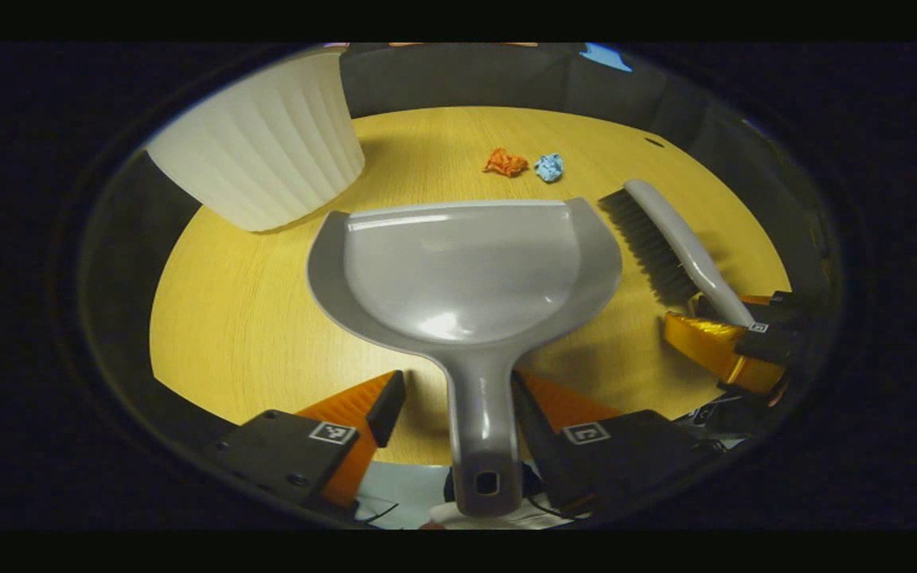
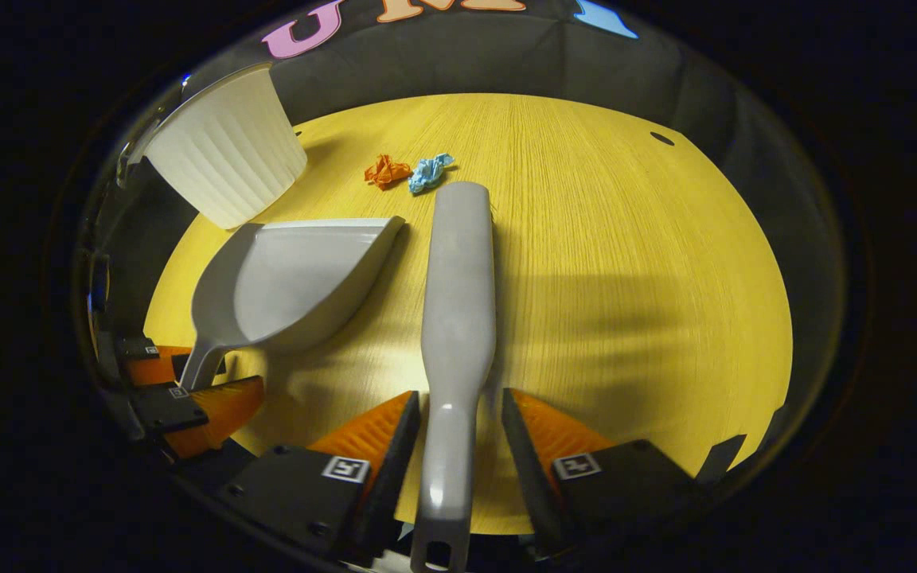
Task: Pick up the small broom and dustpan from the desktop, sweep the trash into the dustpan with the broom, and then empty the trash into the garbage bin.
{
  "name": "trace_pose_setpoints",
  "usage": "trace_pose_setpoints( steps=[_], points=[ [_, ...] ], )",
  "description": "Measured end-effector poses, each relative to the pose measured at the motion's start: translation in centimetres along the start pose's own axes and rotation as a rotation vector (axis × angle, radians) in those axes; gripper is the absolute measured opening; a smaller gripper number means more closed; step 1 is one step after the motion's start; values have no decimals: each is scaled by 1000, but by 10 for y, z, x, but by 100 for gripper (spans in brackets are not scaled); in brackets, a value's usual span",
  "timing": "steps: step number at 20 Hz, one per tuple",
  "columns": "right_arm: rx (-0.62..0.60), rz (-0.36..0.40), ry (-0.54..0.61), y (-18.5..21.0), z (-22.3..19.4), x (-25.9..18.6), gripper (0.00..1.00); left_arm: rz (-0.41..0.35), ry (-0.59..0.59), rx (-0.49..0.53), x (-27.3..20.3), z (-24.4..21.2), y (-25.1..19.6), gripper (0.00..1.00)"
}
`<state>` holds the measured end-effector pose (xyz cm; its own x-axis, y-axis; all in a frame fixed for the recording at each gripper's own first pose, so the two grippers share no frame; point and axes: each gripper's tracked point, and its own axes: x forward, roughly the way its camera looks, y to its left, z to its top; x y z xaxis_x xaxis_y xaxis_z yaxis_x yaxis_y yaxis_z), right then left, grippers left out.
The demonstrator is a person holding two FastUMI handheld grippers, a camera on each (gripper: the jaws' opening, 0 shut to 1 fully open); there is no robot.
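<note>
Dustpan: smooth glossy plastic, highlights seen. Broom handle: same sheen. Counter: matt wood grain. Bin: ribbed matt plastic. Trash: crumpled paper.

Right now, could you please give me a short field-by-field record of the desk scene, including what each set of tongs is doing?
surface: yellow wood-grain desktop
left tongs: open, straddling the grey plastic dustpan handle, gaps both sides
right tongs: open around the grey broom handle, not pressing
trash: orange crumpled paper ball beside blue crumpled paper ball, beyond the broom's far end
bin: white ribbed garbage bin, far left
progress: nothing swept yet
</note>
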<state>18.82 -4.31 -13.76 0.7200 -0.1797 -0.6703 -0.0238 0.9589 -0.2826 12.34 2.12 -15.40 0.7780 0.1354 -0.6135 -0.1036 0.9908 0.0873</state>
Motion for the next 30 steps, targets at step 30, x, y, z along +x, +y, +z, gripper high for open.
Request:
trace_pose_setpoints(
  steps=[30],
  points=[
    [-147, -23, -181, -23, 172, -20, 29, -245, -197, 295, -54, 55, 43, 29]
  ],
)
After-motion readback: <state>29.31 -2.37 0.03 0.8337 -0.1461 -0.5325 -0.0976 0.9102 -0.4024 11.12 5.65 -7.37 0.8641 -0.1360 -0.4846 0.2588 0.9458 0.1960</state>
